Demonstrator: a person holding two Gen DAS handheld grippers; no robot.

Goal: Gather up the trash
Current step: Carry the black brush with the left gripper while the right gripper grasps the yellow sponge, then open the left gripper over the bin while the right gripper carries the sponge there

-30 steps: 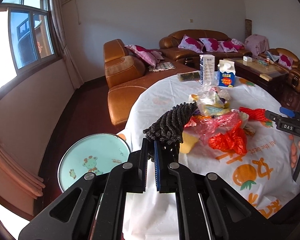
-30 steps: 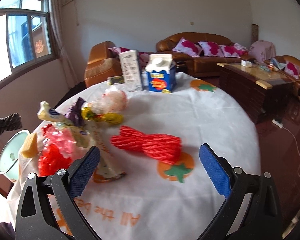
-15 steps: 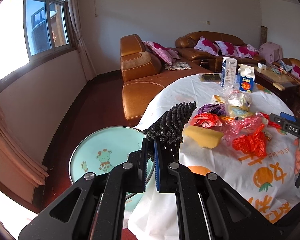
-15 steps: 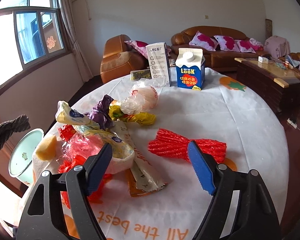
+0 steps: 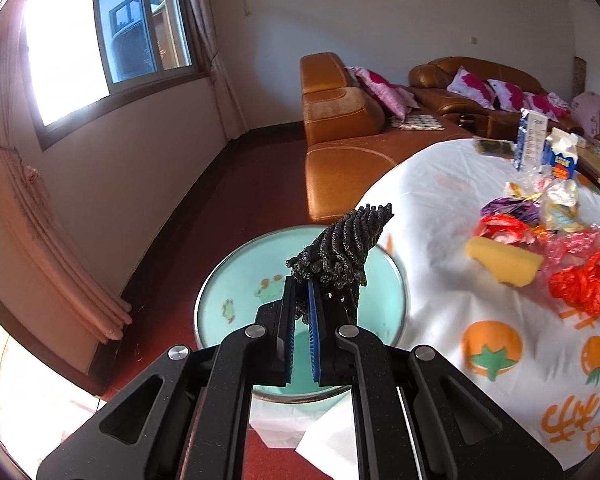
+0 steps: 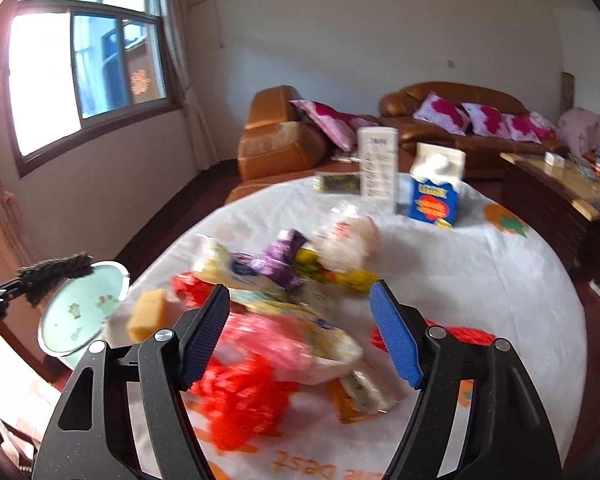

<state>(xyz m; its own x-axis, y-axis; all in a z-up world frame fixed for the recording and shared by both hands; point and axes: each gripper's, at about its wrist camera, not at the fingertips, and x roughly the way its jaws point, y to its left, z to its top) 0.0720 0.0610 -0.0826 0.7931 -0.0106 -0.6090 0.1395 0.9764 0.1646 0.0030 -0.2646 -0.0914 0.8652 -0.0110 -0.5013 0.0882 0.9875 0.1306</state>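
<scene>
Trash is being carried off the counter in the left wrist view: the left tool [image 5: 301, 298] is pinching a black ribbed foam-mesh sleeve [image 5: 346, 250], its blue pads pressed together on the sleeve's lower end so the rest is fanning up toward 1 o'clock. The round pale-green bin with cartoon print [image 5: 236, 280] is sitting on the floor directly beneath, just beside the white orange-printed tablecloth of the counter [image 5: 440, 280], probably so litter can be dropped straight in. At 3 o'clock a yellow sponge wedge [image 5: 502, 258] is lying beside crumpled red plastic netting [image 5: 580, 282].

In the right wrist view, the right tool [image 6: 300, 336] is hanging spread wide above the blurred pile of wrappers [image 6: 284, 312], seemingly lining up its next pick; the bin [image 6: 80, 312] is showing at 9 o'clock.
</scene>
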